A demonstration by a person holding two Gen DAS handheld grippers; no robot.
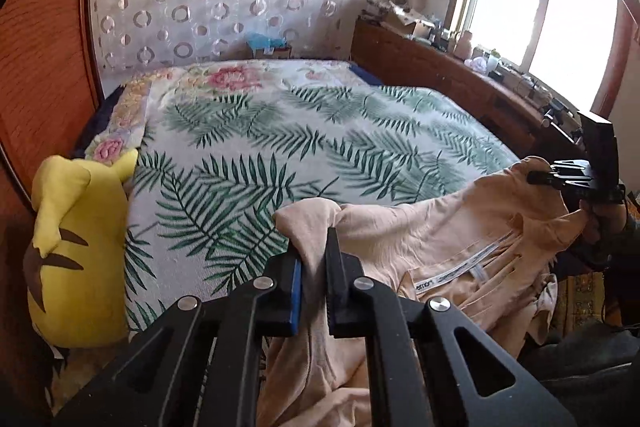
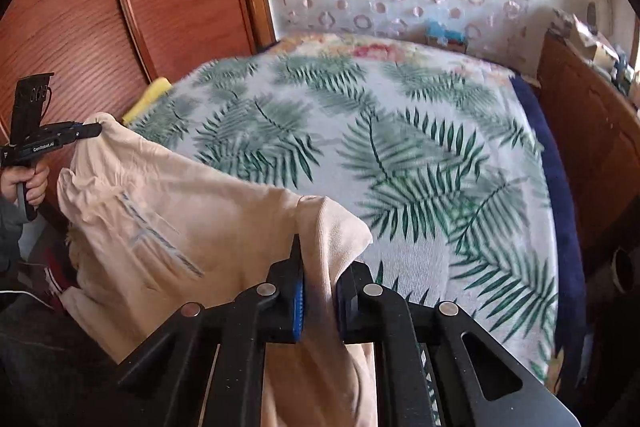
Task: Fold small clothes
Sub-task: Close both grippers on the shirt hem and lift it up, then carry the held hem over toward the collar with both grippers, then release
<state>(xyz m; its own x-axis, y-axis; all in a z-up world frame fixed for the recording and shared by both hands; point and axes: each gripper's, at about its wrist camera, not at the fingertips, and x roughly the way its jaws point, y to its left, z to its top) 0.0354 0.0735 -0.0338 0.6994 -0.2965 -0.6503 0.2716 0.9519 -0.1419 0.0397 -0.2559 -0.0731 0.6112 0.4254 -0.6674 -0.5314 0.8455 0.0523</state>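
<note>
Now garment [image 1: 448,227] pinched in both hand-held grippers.

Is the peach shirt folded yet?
Not folded: the peach shirt hangs stretched between the left gripper and right gripper, both clamped shut on it.

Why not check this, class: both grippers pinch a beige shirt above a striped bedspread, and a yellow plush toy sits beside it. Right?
Not quite: the bedspread has a green fern-leaf print, not stripes, as the left wrist view shows. Both the left gripper and right gripper do pinch the beige shirt, with the yellow plush toy alongside.
</note>
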